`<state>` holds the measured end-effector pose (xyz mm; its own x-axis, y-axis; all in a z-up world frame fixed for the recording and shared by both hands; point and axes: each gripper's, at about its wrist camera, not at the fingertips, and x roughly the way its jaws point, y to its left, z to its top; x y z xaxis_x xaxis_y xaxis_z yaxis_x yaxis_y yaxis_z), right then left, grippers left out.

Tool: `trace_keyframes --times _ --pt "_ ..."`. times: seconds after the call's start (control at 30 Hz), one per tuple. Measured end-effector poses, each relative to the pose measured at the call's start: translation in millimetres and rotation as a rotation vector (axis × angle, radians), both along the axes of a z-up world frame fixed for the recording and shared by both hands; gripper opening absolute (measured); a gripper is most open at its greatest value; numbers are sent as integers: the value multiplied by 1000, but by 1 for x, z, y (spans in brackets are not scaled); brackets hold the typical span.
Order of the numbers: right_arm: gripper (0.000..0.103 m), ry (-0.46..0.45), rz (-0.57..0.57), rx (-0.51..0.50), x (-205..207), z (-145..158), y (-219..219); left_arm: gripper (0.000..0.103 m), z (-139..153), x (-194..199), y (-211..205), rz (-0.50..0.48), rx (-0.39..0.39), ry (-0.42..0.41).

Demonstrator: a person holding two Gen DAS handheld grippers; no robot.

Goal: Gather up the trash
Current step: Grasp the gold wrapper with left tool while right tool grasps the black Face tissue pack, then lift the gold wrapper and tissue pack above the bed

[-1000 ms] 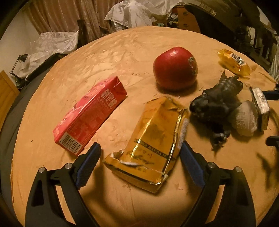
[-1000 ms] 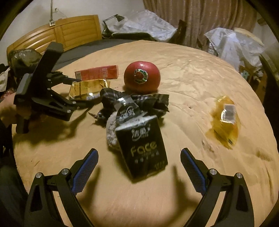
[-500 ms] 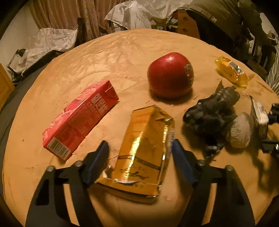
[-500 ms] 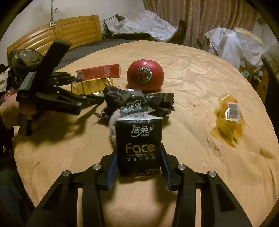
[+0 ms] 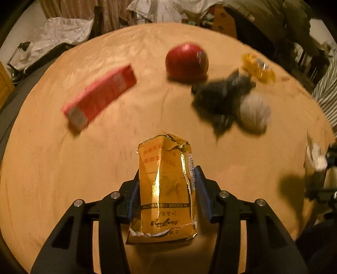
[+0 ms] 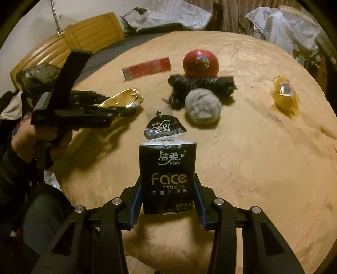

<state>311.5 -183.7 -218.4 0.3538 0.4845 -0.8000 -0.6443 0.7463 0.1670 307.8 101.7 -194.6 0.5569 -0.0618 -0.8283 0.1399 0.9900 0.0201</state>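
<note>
My left gripper [image 5: 167,175] has a torn gold foil packet [image 5: 164,189] between its jaws. They are still closing, and both pads press its sides. From the right wrist view, that left gripper [image 6: 126,105] holds the gold packet [image 6: 124,99] just above the table. My right gripper [image 6: 167,181] is shut on a black tissue pack [image 6: 167,164] with its flap torn open. Still lying on the table are a red carton [image 5: 101,94], a crumpled black bag [image 5: 221,94], a grey paper wad [image 5: 252,111] and a yellow wrapper [image 5: 258,67].
A red round fruit [image 5: 186,61] sits behind the black bag. The round table has a tan cover [image 5: 63,168]. Around it are a wooden headboard [image 6: 84,40], crumpled plastic sheets [image 6: 168,16] and curtains. A person's hand [image 6: 42,143] holds the left gripper.
Both grippers went from wide open to closed, the left on the gold packet, the right on the tissue pack. Both have pulled back from the pile with their items.
</note>
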Motion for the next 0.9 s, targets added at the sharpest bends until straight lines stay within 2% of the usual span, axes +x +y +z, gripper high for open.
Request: trace_keyframes --times 0.07,0.13,0.17,0.23,0.3,0.47,0.53,0.57,0.6,0.67,0.9 --pt "44 2 -7 -7 0 -5 4 50 -8 -4 -1 12 2 6" --pt "47 -5 -16 -11 1 -7 7 67 -7 -8 -3 29 -4 -9" --pt "51 -12 -22 -14 0 -6 9 70 -6 -9 -5 36 1 -17" --pt "61 -30 -28 -13 2 -2 12 73 -4 -10 -8 62 29 -35" --pt "69 -52 -35 -18 3 4 15 73 -4 -7 -6 93 21 -39" --pt "69 -62 -23 -54 5 1 28 73 -9 -3 -7 137 39 -36" --pt "62 -60 -23 -75 5 -6 33 69 -10 -5 -6 146 44 -46" --pt "52 -62 -24 -88 4 -9 35 66 -9 -6 -7 151 45 -50" --pt "48 -68 -30 -107 4 -13 37 59 -9 -8 -6 152 45 -53" --pt "47 -59 -42 -116 3 -22 37 48 -8 -10 -6 150 32 -52" --pt "40 -102 -77 -63 -14 -24 36 46 -6 -32 -14 167 29 -79"
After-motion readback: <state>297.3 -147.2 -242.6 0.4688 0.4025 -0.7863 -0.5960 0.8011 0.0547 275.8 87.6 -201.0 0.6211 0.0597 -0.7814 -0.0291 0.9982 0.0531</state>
